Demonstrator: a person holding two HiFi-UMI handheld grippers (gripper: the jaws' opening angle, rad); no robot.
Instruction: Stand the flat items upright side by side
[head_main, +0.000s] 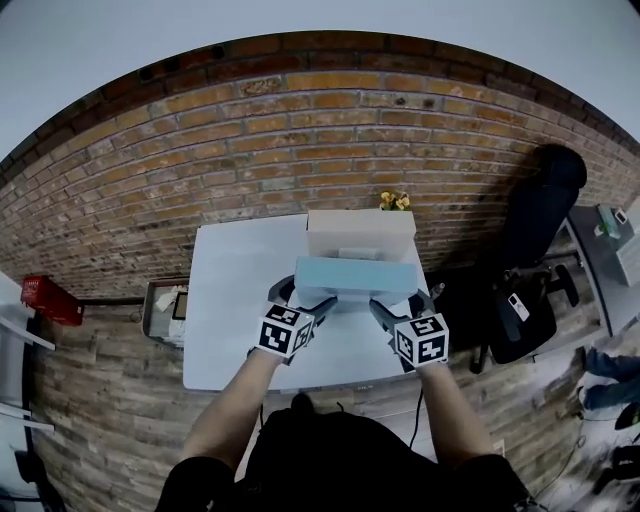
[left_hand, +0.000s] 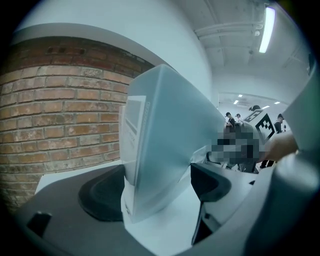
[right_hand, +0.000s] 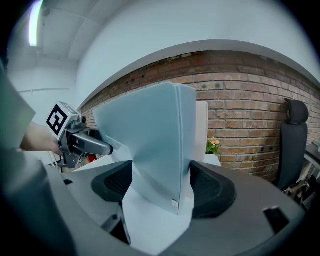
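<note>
- The ribbed black pads (left_hand: 102, 195) of the left gripper (left_hand: 155, 187) are clenched across the thin thickness of a pale blue box (head_main: 355, 280), at its 9 o'clock end.
- The pads (right_hand: 212, 187) of the right gripper (right_hand: 160, 185) press on both broad faces of the same box at its 3 o'clock end, so each hand grasps one end.
- The box sits between the two grippers over the white table (head_main: 235, 310), on its long edge with the broad faces upright. I cannot tell whether its lower edge touches the tabletop.
- At 12 o'clock from it, just beside it, a white box (head_main: 360, 232) already stands upright on the table.
- Further out at 12 o'clock are small yellow flowers (head_main: 395, 201), with a black chair (head_main: 540, 220) out at 3 o'clock.
- Handling, as a judgement:
  - The box looks like light, stiff cardboard with smooth faces that could slip between the pads.
  - A hard squeeze may dent the hollow walls.
  - The short ends, gripped across the thickness, seem the right hold, since they leave the bottom edge free to meet the table and the far face free to close against the white box.
- Being tall and thin, it will likely tip if let go before it leans on or sits flush with its neighbour.
</note>
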